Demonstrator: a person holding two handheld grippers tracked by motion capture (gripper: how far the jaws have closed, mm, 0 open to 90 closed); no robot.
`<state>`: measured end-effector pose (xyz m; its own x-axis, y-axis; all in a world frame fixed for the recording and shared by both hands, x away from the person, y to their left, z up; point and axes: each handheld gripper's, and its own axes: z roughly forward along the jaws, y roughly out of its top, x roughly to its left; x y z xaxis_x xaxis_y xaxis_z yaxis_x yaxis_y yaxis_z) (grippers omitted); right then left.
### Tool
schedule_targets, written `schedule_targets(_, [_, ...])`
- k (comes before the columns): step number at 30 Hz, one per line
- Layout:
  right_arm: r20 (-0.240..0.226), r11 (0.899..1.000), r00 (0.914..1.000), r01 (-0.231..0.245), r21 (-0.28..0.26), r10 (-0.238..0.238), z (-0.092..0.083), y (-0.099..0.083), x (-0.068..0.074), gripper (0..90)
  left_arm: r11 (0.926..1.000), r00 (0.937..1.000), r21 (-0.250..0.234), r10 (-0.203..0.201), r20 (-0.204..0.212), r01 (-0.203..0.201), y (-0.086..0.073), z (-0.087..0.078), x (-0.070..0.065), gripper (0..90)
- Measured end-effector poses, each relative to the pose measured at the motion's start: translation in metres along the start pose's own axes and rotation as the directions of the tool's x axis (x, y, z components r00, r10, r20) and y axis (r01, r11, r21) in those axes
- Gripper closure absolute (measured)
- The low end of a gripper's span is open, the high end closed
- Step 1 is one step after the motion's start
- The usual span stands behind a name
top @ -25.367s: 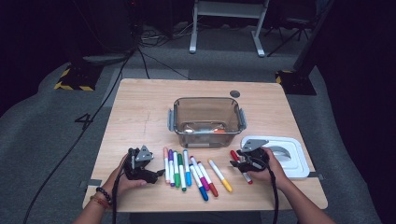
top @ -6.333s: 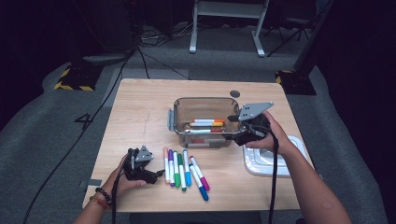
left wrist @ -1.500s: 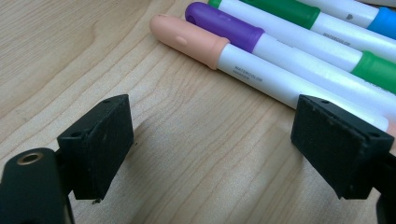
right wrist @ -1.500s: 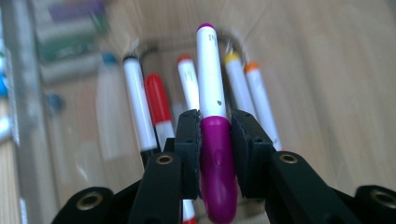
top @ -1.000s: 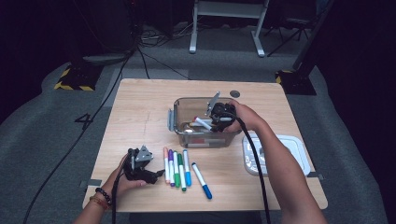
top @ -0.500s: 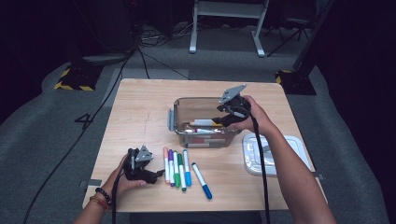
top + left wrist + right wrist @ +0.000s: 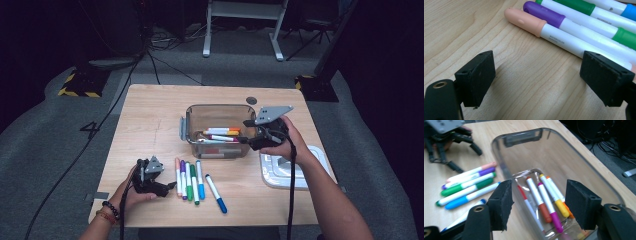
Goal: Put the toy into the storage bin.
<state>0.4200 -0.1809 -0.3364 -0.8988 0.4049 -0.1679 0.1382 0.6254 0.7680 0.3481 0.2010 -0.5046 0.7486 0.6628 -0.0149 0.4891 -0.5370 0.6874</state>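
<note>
Right gripper (image 7: 537, 203) is hovering with jaws spread and nothing between them, having just been opening. Directly below and ahead, the clear container (image 7: 599, 182) is holding five markers (image 7: 541, 202). Five more markers (image 7: 196, 181) are waiting beside the idle, spread left gripper (image 7: 161, 186).

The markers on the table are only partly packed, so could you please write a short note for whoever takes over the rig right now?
Right gripper: open, nothing between its jaws, which have just been opening; it hangs at the right end of the clear plastic container.
Left gripper: open, empty, low over the wooden table beside the marker row.
Done: several markers lie in the container, among them a magenta-capped marker.
Left: six markers on the table, from the peach-capped marker to the blue-capped marker lying apart; the white lid sits right of the container, not yet on.
</note>
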Motion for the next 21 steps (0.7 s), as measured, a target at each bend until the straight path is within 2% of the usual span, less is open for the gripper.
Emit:
schedule_targets(10, [-0.033,0.999,0.9995,-0.001,-0.048,0.000,-0.015,-0.032,0.034,35.3,1.0000,1.0000,-0.001,-0.001,0.000,0.001,0.000,0.000,0.000,13.5])
schedule_targets(13, [-0.049,0.999,0.9988,-0.009,-0.046,0.007,-0.011,-0.044,0.045,36.0,1.0000,1.0000,-0.001,-0.001,0.000,0.001,0.000,0.000,0.000,13.5])
schedule_targets(16, [-0.049,1.000,0.9988,0.008,-0.016,-0.009,-0.003,-0.055,0.057,36.1,1.0000,1.0000,-0.001,-0.001,0.000,0.001,0.000,0.000,0.000,13.5])
schedule_targets(21, [-0.100,1.000,0.9950,0.007,0.016,-0.005,0.013,-0.070,0.074,35.7,1.0000,1.0000,0.000,-0.001,0.000,0.001,0.000,0.000,0.000,13.5])
